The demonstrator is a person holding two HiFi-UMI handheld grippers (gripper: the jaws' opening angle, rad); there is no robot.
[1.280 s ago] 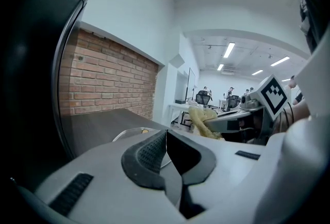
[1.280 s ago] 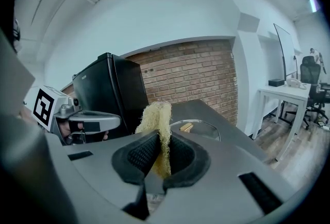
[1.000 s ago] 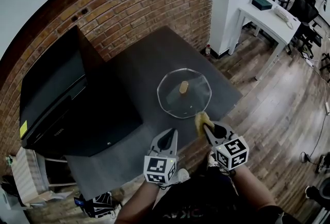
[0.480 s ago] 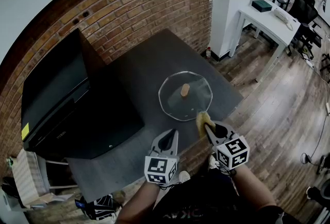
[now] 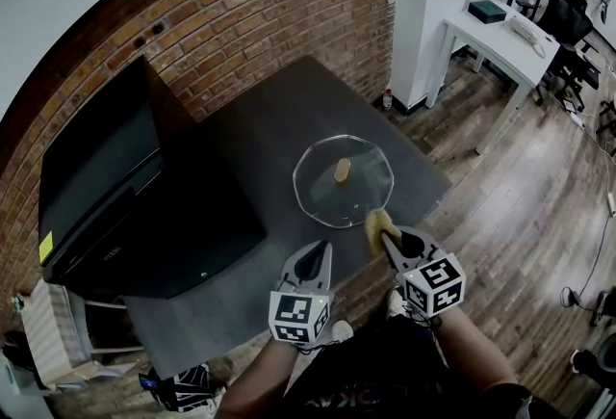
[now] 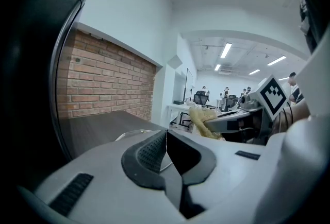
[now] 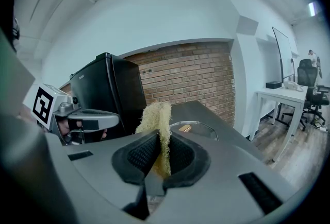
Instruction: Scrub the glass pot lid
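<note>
The glass pot lid [image 5: 344, 181] lies flat on the dark grey table [image 5: 260, 138], a small wooden knob [image 5: 342, 170] at its middle. My right gripper [image 5: 384, 232] is shut on a yellow loofah scrubber [image 5: 375, 223], held just at the lid's near rim. In the right gripper view the scrubber [image 7: 157, 125] sticks up from between the jaws, with the lid [image 7: 195, 127] beyond. My left gripper [image 5: 311, 262] hovers shut and empty over the table's near edge, left of the lid; its jaws [image 6: 166, 148] meet with nothing between them.
A black fridge-like cabinet [image 5: 115, 186] stands on the left against the brick wall [image 5: 260, 3]. A white desk [image 5: 500, 37] and office chairs stand at the far right on wooden flooring. The table's near edge runs just in front of both grippers.
The lid sits slightly lower in the head view than a second ago, then a touch left. Both grippers have barely moved, and the scrubber stays held.
</note>
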